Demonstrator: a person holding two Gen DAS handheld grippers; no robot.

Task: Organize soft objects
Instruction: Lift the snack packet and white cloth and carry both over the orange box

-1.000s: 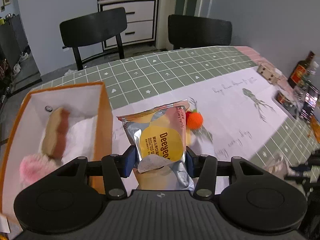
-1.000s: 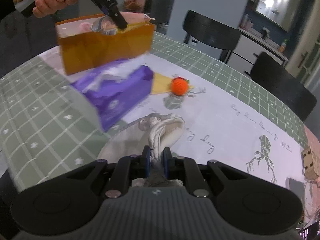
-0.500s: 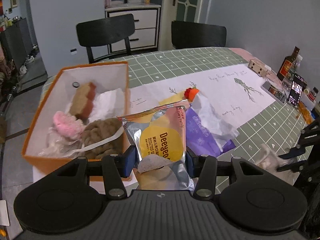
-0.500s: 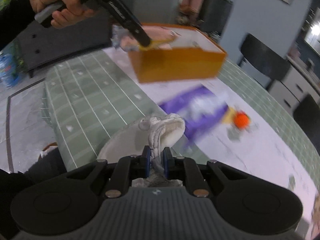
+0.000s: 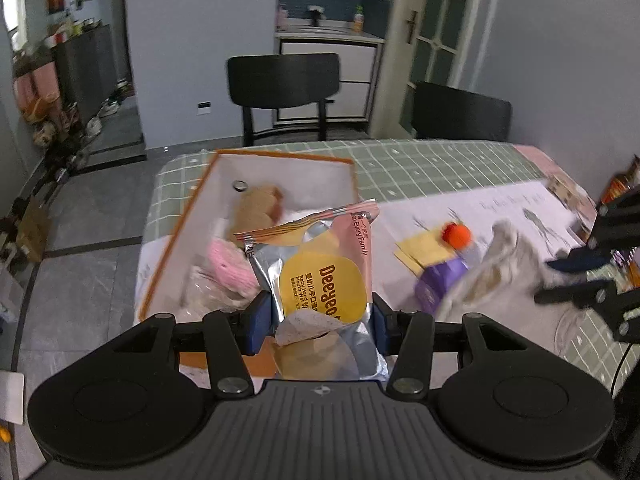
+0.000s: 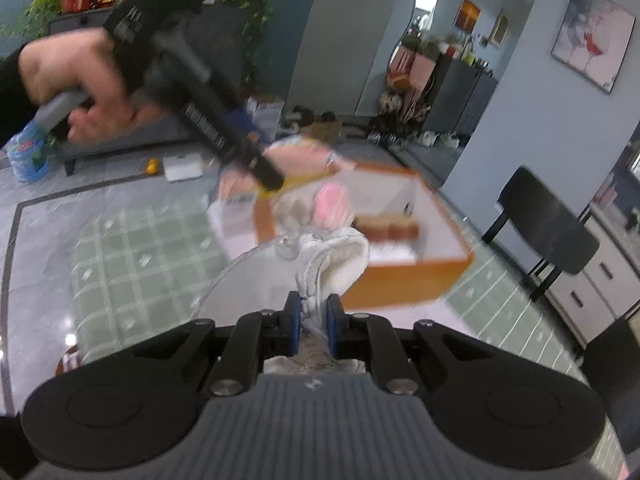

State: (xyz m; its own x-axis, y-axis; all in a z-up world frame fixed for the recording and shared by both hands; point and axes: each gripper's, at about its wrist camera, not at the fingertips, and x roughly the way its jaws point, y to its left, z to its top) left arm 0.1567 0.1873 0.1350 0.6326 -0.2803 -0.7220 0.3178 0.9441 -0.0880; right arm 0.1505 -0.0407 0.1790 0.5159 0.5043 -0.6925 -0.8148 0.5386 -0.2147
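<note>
My left gripper [image 5: 318, 322] is shut on a silver and yellow wet-wipe pack [image 5: 320, 276], held over the near end of the orange box [image 5: 180, 224]. Inside that box lie a brown plush [image 5: 258, 204] and a pink fluffy thing [image 5: 228, 266]. My right gripper [image 6: 313, 320] is shut on a whitish cloth [image 6: 336, 260], raised above the table and pointing at the orange box [image 6: 404, 280]. In the right wrist view the left gripper [image 6: 256, 168] and the hand [image 6: 88, 92] holding it hang over the box's far side. The cloth [image 5: 492, 264] also shows, blurred, at the right of the left wrist view.
A purple tissue pack [image 5: 438, 284], a yellow sheet [image 5: 424, 248] and an orange ball [image 5: 456, 236] lie on the table's white runner. Bottles and small items [image 5: 620, 184] crowd the far right edge. Black chairs [image 5: 284, 84] stand behind the table; the floor drops off left of the box.
Both grippers have swung toward the orange box while keeping their loads. The wipe pack now hangs over the box's near end, and the cloth has risen and turned to face the box.
</note>
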